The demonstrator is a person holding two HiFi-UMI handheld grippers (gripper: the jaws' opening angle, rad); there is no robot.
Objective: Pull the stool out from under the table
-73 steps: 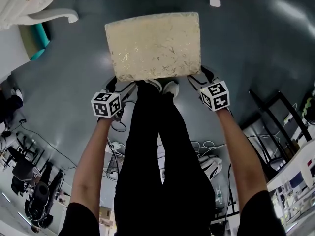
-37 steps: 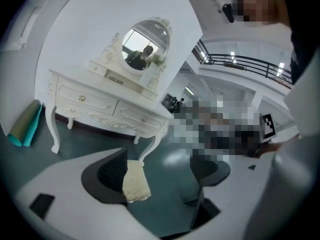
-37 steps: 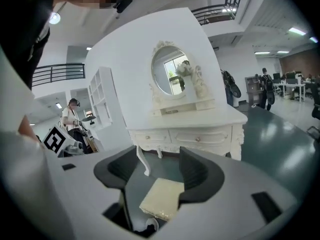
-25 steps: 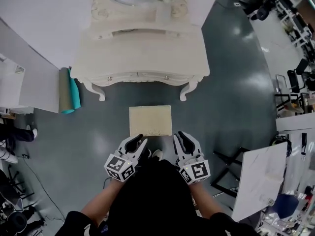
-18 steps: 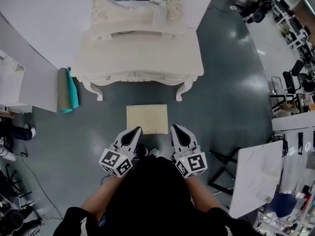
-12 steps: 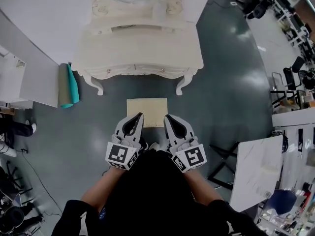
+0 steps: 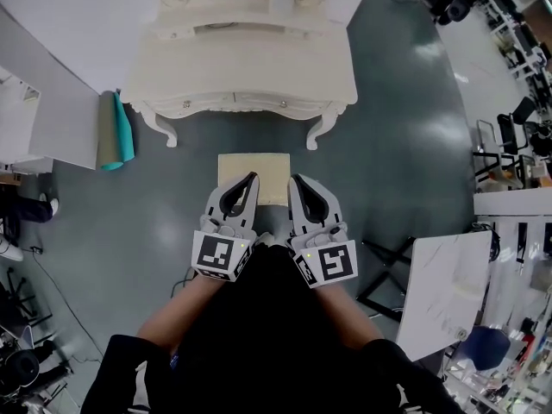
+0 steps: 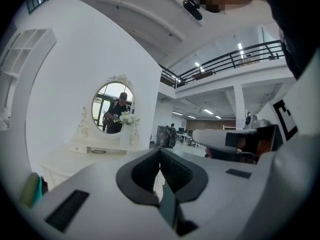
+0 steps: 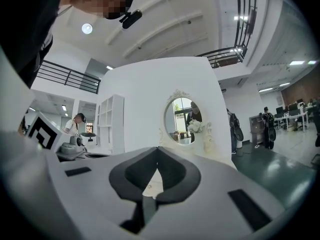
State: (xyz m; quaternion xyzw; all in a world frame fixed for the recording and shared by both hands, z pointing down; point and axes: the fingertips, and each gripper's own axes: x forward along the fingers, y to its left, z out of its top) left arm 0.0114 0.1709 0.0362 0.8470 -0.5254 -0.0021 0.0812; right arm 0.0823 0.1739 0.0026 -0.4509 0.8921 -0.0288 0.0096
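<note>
We hold the left gripper (image 7: 251, 178) and the right gripper (image 7: 294, 180) side by side, each with its jaws pressed together on nothing. Below their tips the stool (image 7: 269, 166) stands on the grey floor (image 7: 405, 136), out in front of the white counter (image 7: 250, 67) and clear of its edge (the counter carries a mirror (image 8: 113, 106) and flowers (image 8: 126, 118)).

left gripper (image 8: 160, 150) jaws together, oval mirror (image 8: 114, 107) ahead

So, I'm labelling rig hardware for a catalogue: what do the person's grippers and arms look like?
Both the left gripper and right gripper have white shells with dark grey inner pads, and each carries a cube of black-and-white square markers. The person wears a black short-sleeved top.
</note>
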